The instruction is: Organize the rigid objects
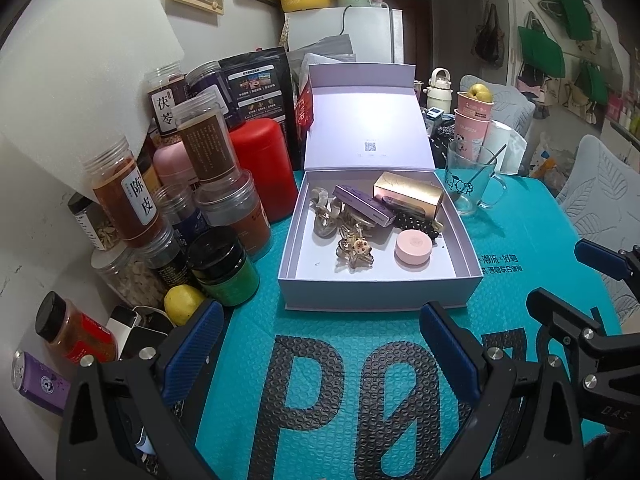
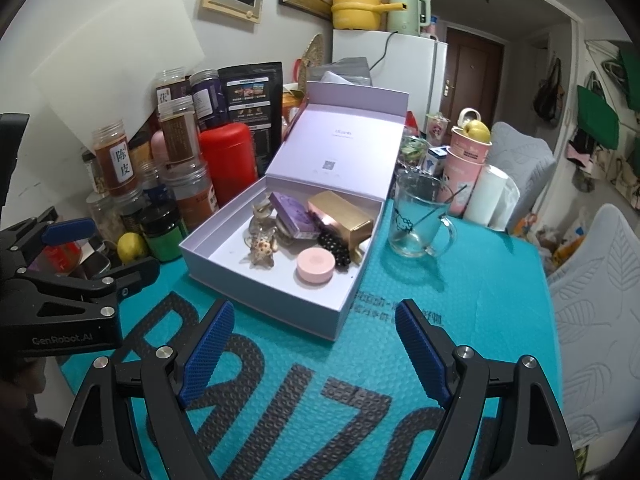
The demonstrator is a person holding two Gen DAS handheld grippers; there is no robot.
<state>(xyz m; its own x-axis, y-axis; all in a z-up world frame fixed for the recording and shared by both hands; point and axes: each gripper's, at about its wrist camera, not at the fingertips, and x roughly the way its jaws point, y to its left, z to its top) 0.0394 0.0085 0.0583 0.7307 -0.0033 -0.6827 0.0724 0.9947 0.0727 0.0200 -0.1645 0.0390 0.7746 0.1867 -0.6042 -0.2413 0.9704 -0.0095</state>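
Note:
An open lilac box sits on the teal mat with its lid standing up behind. Inside lie a gold carton, a purple carton, a pink round case, clear hair claws and a black beaded piece. My left gripper is open and empty, in front of the box. My right gripper is open and empty, near the box's front corner. Each gripper also shows at the edge of the other's view.
Many jars, a red canister and a lemon crowd the left side. A glass mug with a spoon, pink cups and chairs stand to the right.

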